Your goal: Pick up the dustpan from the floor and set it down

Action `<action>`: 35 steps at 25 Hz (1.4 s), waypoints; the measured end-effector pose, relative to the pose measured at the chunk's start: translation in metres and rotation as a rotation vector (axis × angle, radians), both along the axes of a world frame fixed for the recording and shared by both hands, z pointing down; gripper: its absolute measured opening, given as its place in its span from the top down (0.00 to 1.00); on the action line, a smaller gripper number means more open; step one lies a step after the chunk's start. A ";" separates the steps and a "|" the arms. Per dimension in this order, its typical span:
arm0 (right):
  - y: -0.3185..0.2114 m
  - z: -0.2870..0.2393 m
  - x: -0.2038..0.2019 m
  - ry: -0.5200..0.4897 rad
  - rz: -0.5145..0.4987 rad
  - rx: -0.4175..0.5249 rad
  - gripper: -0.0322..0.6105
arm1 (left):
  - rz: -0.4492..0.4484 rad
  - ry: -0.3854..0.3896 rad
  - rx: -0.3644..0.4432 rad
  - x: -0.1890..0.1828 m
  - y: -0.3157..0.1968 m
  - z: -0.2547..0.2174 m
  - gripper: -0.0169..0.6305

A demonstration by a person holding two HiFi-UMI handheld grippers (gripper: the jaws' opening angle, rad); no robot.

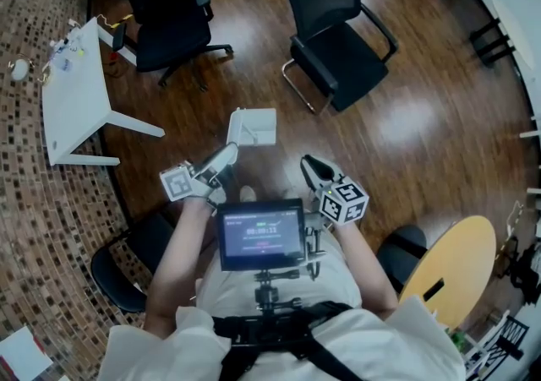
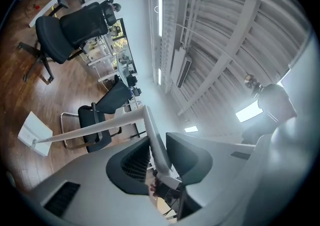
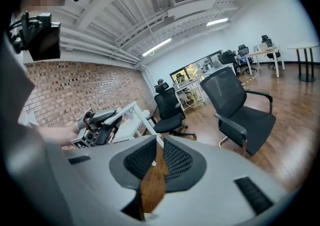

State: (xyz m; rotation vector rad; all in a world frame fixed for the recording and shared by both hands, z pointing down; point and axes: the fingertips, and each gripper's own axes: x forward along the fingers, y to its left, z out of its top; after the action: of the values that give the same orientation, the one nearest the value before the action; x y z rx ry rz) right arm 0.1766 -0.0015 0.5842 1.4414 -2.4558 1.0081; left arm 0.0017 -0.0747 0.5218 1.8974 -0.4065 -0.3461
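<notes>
While left gripper [image 2: 158, 146] clamps dustpan [image 1: 254, 127] handle, right gripper [image 3: 159, 146] closed, empty; screen [image 1: 260, 236] text unreadable.

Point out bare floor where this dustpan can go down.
Widest bare floor lies between the black sled-base chair and the round yellow table. A narrower strip runs between that chair and the swivel chair. Crowded by the white table and low black seat.
</notes>
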 end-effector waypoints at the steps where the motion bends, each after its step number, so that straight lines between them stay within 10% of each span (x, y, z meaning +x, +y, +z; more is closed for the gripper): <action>1: -0.001 -0.002 -0.003 -0.006 -0.005 0.004 0.87 | -0.010 0.005 0.003 -0.003 -0.002 -0.005 0.83; 35: -0.072 -0.133 -0.038 -0.029 -0.089 0.176 0.87 | -0.157 0.004 0.035 -0.073 -0.013 -0.092 0.83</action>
State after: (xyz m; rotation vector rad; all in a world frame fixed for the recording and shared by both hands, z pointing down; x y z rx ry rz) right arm 0.1387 -0.0739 0.4513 1.3591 -2.6615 0.8201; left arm -0.0710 -0.0879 0.4293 1.9035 -0.5510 -0.4638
